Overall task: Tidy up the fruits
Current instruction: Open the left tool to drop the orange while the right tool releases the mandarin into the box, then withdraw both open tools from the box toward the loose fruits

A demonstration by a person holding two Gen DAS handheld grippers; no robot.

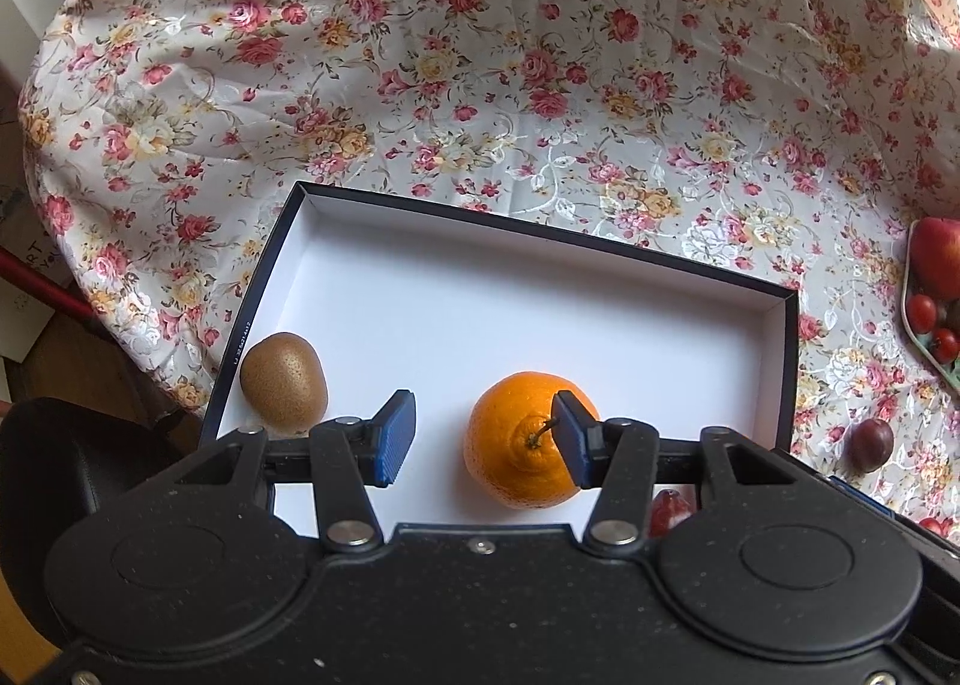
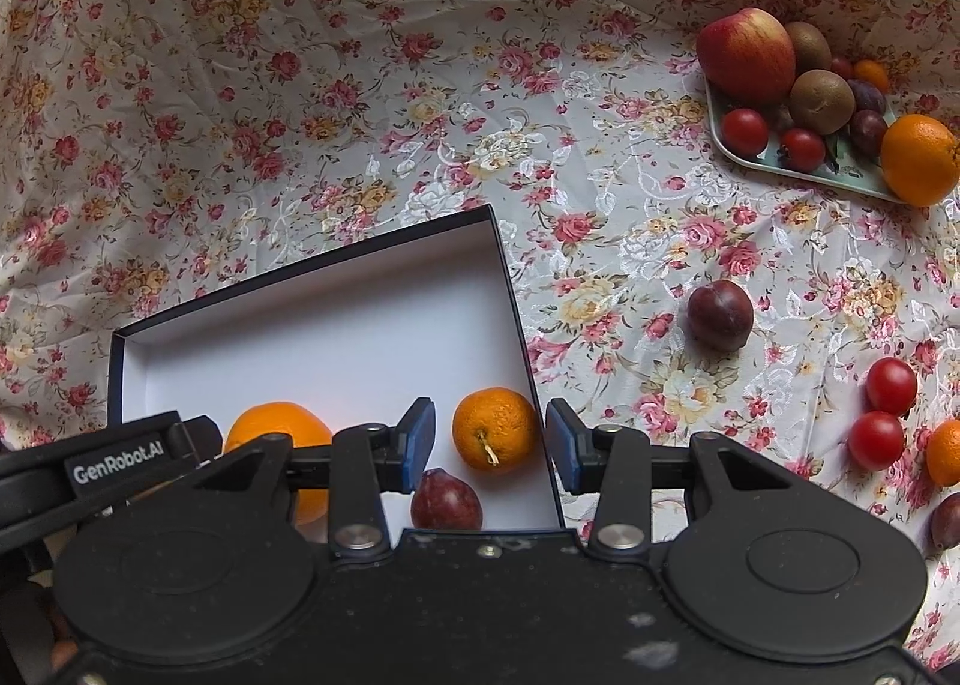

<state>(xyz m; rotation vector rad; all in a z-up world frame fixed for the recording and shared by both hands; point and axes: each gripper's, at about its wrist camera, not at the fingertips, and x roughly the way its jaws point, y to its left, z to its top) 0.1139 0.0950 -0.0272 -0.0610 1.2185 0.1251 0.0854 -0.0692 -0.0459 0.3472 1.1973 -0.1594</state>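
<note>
A small orange [image 2: 495, 430] sits in the near right corner of the open dark-rimmed box [image 2: 504, 259], a plum [image 2: 447, 500] just beside it at the near edge, a larger orange [image 1: 528, 439] nearer the middle of the near edge and a kiwi [image 1: 283, 379] against the left wall. The right gripper [image 2: 491, 436] hovers with its jaws apart, straddling the small orange and the box's right wall; it grips nothing. The left gripper [image 1: 486, 439] also stands apart and empty, the larger orange lying off-centre toward its right pad [image 1: 567, 436]. On the floral cloth [image 2: 360, 84] beyond the box's right edge wait a loose plum [image 2: 720, 315] and two tomatoes [image 2: 882, 415], with a loaded tray [image 2: 798, 168] toward the far right corner. The loose fruit lies to the right, so the right gripper looks nearer for the next pick
</note>
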